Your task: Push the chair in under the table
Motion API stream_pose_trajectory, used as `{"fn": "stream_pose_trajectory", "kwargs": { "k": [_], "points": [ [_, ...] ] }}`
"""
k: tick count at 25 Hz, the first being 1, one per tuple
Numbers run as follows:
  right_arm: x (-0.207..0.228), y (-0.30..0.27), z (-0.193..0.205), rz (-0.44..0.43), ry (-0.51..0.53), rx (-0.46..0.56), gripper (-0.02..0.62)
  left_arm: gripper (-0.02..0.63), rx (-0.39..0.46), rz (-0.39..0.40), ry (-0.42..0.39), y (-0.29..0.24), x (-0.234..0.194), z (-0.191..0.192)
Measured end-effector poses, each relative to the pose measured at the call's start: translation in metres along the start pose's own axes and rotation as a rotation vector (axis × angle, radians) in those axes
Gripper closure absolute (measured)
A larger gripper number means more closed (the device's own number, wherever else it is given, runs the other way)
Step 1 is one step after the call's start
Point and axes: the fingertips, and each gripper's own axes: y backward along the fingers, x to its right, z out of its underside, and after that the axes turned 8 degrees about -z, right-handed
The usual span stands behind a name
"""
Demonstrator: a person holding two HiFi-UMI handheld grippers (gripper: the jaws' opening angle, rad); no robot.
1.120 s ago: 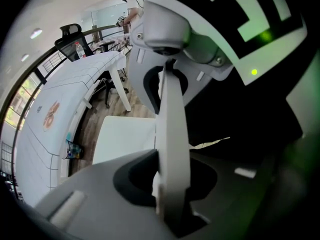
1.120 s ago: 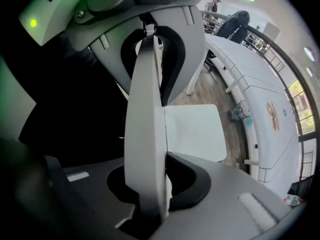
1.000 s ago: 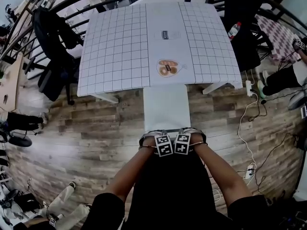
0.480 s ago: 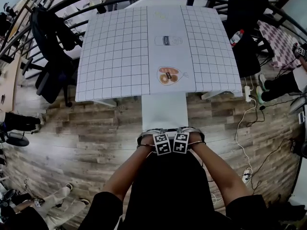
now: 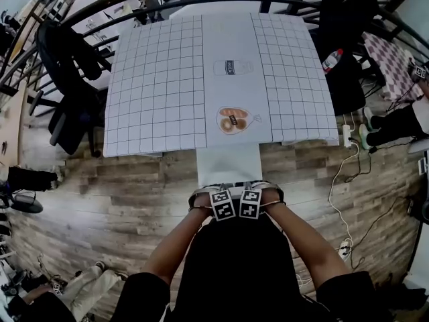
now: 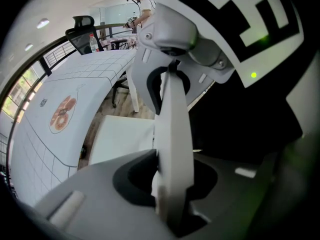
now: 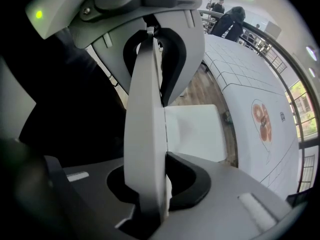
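A white chair, seat partly under the front edge of the white gridded table, stands straight ahead of me. Its thin back rail runs across just before my hands. My left gripper and right gripper sit side by side on that rail, pointing down. In the left gripper view the white rail stands between the jaws of the left gripper, which are opening slightly while still on it. In the right gripper view the right gripper is shut on the rail, with the seat beyond.
Printed pictures of food and a bottle lie on the table's middle strip. Black office chairs stand at the left. A chair draped in dark cloth and a water bottle are at the right. Cables and a power strip lie on the wooden floor.
Both grippers have moved forward with the chair. More of the seat has slid under the table's front edge, and the table looks nearer.
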Motion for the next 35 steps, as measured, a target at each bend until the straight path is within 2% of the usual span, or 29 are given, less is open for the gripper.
{"fn": "stream_pose_trajectory", "kwargs": {
  "k": [7,12,19,24,35],
  "points": [
    [0.024,-0.009,-0.001,0.018,0.013,0.011,0.517,0.511,-0.019,-0.01,0.009,-0.013,-0.022,0.004],
    [0.055,0.01,-0.002,0.002,0.027,0.003,0.517,0.512,-0.025,-0.011,0.018,-0.002,-0.056,-0.004],
    [0.081,0.014,-0.005,0.005,0.035,0.008,0.517,0.511,-0.051,-0.004,0.029,-0.004,-0.083,-0.003],
    [0.099,0.018,-0.011,0.008,0.044,0.015,0.518,0.5,-0.054,0.002,0.053,-0.002,-0.103,-0.001],
    [0.14,0.019,-0.016,0.016,0.036,0.006,0.517,0.506,-0.046,-0.002,0.047,-0.008,-0.142,0.002]
  ]
}}
